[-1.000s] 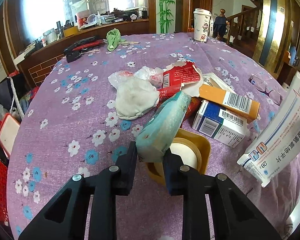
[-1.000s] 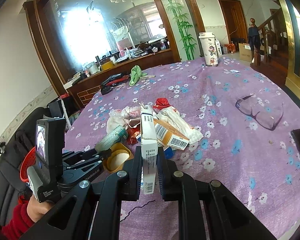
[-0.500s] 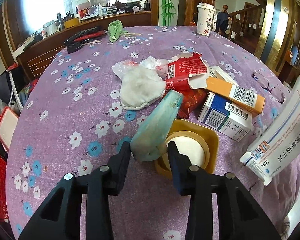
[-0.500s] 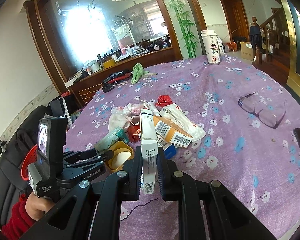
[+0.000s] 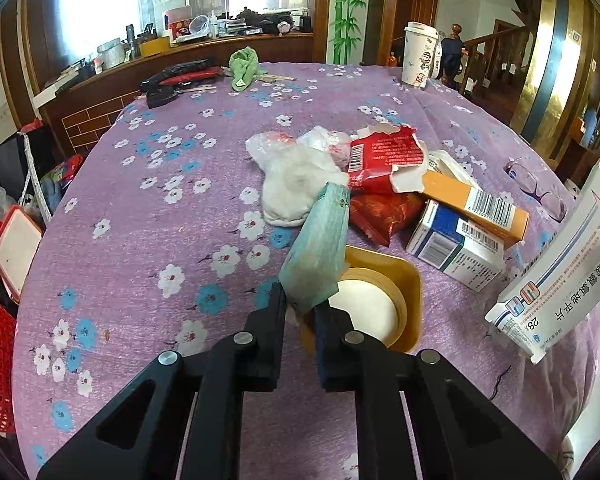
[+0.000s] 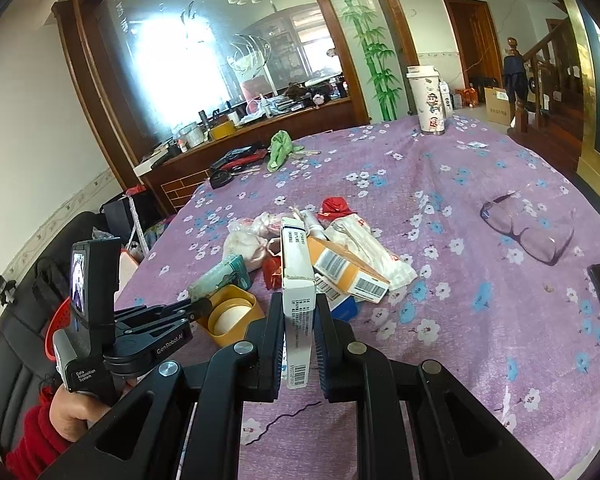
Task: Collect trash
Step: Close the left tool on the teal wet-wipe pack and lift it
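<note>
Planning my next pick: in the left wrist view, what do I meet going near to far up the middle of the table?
Teal packet in the closing left jaws → white crumpled bag → green cloth at the far edge.

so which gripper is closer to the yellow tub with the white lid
Left. The left gripper, jaws closing on a teal packet, sits at the yellow tub. The right gripper, holding a white box, is beside it, farther off.
</note>
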Tool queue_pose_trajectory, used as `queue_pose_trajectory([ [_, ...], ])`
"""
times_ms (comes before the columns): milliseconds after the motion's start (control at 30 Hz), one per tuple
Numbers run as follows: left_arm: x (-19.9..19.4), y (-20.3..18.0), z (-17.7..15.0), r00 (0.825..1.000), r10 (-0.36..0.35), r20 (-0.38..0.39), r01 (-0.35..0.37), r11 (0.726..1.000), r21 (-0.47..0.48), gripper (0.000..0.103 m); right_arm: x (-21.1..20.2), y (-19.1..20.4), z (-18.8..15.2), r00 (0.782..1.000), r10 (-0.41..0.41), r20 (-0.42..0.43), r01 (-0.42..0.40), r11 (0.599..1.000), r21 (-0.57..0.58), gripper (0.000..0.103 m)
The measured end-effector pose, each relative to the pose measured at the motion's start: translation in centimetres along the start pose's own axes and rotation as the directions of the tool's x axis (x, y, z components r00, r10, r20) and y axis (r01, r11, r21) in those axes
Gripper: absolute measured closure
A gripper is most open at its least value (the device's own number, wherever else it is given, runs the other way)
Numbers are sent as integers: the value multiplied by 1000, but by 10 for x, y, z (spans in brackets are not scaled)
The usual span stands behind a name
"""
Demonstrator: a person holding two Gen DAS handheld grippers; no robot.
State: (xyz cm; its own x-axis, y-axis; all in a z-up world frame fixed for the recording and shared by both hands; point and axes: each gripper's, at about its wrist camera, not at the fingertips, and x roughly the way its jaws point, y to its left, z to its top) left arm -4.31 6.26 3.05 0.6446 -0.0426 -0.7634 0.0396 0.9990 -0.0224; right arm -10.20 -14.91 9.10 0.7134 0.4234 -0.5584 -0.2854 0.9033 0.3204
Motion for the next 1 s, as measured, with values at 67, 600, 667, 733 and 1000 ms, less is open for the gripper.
queue_pose_trajectory([
  [67, 1, 2, -2, 1000, 0, -5, 0, 1000, 0, 91, 1, 3, -1, 1000, 4, -4, -4, 1000, -5, 89],
  [600, 7, 2, 15, 1000, 19, 9, -19, 1000, 4, 70, 6, 4, -3, 1000, 9, -23, -10, 1000, -3, 88],
  [667, 11, 3, 16, 1000, 15, -3, -15, 1000, -3, 71, 7, 3, -4, 1000, 12, -25, -12, 1000, 0, 88],
  [733, 13, 4, 16, 1000, 6, -6, -6, 1000, -13, 81, 7, 3, -4, 1000, 13, -25, -13, 1000, 0, 88],
  [1000, 0, 12, 15, 999, -25, 29, 26, 999, -32, 88, 8, 3, -6, 999, 19, -33, -19, 1000, 1, 88],
])
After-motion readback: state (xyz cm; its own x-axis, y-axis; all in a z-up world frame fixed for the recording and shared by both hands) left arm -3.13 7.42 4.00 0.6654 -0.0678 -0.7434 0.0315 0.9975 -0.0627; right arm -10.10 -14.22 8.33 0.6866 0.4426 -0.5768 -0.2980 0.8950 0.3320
